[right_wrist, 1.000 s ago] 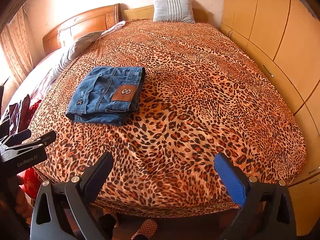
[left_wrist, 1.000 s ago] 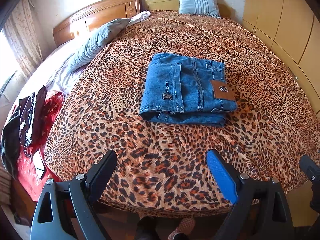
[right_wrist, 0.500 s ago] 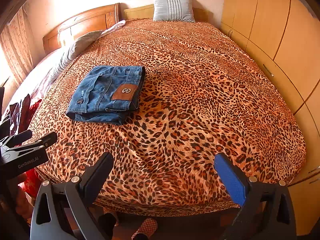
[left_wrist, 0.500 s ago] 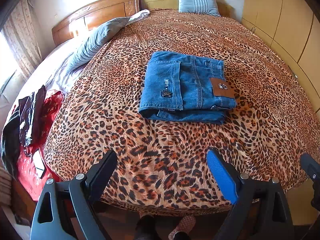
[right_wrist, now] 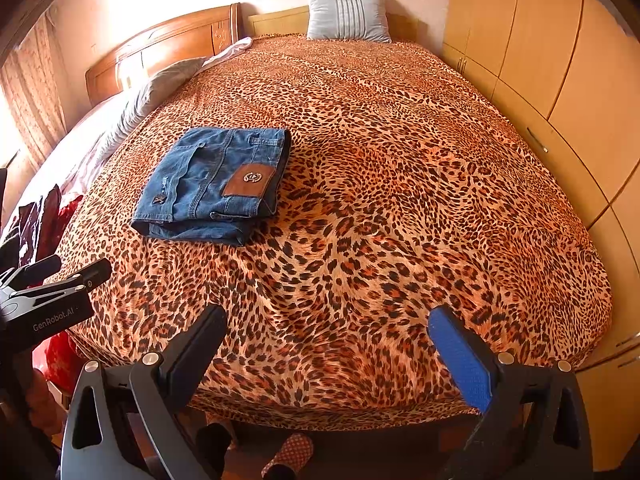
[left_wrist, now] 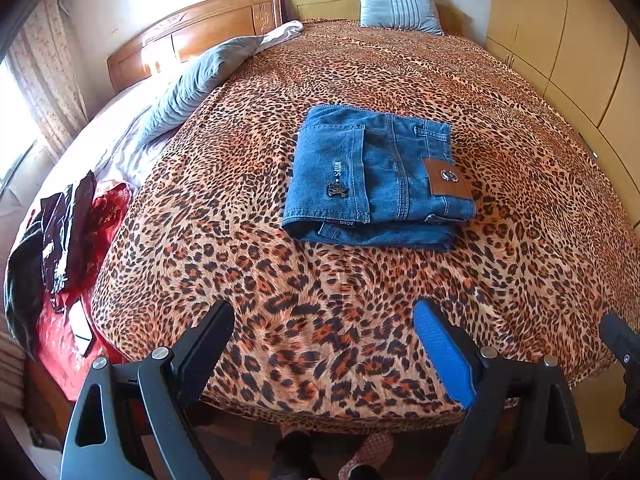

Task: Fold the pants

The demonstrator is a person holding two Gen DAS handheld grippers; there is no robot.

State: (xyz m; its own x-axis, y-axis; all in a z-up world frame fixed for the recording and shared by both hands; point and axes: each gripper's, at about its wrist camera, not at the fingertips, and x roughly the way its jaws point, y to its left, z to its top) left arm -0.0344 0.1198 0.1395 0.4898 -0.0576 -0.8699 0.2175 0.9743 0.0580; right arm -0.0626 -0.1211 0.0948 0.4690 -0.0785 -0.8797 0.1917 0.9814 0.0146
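Pants lie folded into a compact blue denim stack on the leopard-print bed, left of its middle, leather patch facing up. Both the left gripper and the right gripper hang at the near edge of the bed, well apart from the stack, jaws spread wide and holding nothing. Folding looks finished; at most, the next move might be squaring the uneven near edge.
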